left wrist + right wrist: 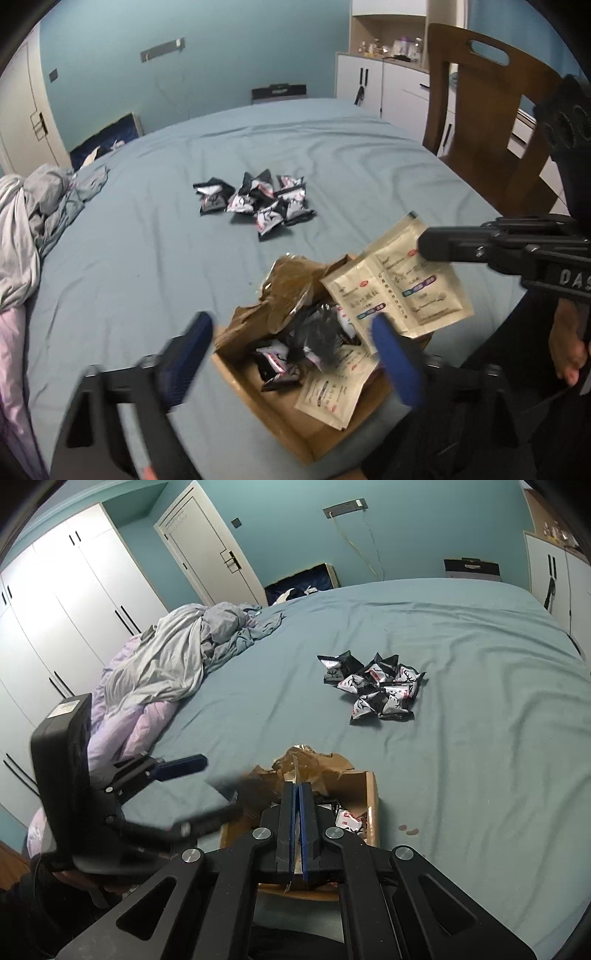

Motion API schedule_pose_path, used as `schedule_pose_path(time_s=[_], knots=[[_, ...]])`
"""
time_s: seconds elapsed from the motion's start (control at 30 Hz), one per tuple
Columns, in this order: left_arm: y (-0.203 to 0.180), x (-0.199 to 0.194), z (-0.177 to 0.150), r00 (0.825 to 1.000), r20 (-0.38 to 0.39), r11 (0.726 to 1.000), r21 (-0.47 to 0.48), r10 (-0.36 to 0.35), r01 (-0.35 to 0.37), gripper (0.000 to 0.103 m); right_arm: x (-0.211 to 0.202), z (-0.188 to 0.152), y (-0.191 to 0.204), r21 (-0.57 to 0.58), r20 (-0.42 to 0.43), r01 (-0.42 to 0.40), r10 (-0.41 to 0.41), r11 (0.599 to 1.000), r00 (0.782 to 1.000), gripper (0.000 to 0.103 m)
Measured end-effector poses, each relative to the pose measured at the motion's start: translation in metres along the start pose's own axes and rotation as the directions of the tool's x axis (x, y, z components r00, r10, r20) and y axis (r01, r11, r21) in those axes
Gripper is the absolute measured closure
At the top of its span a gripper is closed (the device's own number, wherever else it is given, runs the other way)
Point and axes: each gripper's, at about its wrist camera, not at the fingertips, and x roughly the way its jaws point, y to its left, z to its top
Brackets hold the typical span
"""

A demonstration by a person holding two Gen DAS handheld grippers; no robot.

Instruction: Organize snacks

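An open cardboard box (280, 417) sits on the blue bed near its front edge and holds black-and-white snack packets (277, 360) and beige sachets (328, 395). It also shows in the right wrist view (371, 805). My left gripper (295, 354) is open above the box; its blurred blue fingers (397, 360) straddle it. My right gripper (296, 794) is shut on beige sachets (399, 284), held edge-on above the box (294, 771). A pile of several black-and-white packets (258, 203) lies further out on the bed (376, 686).
A crumpled grey and lilac duvet (155, 686) is heaped on the bed's left side. A wooden chair (480, 110) stands at the right edge. White cabinets (384, 88) and a wardrobe (55, 609) line the walls. Torn brown paper (291, 288) sticks up from the box's far end.
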Motion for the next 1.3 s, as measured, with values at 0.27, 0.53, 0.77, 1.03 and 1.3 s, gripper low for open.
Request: schedule_pose_path(time_s=[0.27,0.53,0.77,1.03,1.3], knots=[[0.019,0.005,-0.003,0.998,-0.028,0.994,-0.092,0.052,-0.055,0.008,0.003,-0.001,0.009,-0.034,-0.029,0.042,-0.043,0.999,0.999,0.103],[0.039,0.006,-0.002,0.996,-0.024,0.980,-0.180,0.085,-0.088,0.008,0.010,-0.004,0.022,-0.089,-0.065,0.098,-0.104,0.991,0.992,0.102],[0.029,0.011,-0.003,0.992,-0.044,0.985,-0.126,0.114,-0.119,0.008,0.017,0.000,0.028,-0.086,-0.110,0.157,-0.166,0.984,0.980,0.090],[0.023,0.010,0.000,0.995,-0.034,0.990,-0.106,0.094,-0.097,0.008,-0.017,0.001,0.045,-0.143,0.157,0.258,-0.236,0.955,0.959,0.026],[0.026,0.011,0.002,0.996,-0.035,0.986,-0.138,0.086,-0.090,0.008,-0.022,-0.003,0.051,-0.157,0.175,0.291,-0.264,0.944,0.949,0.024]])
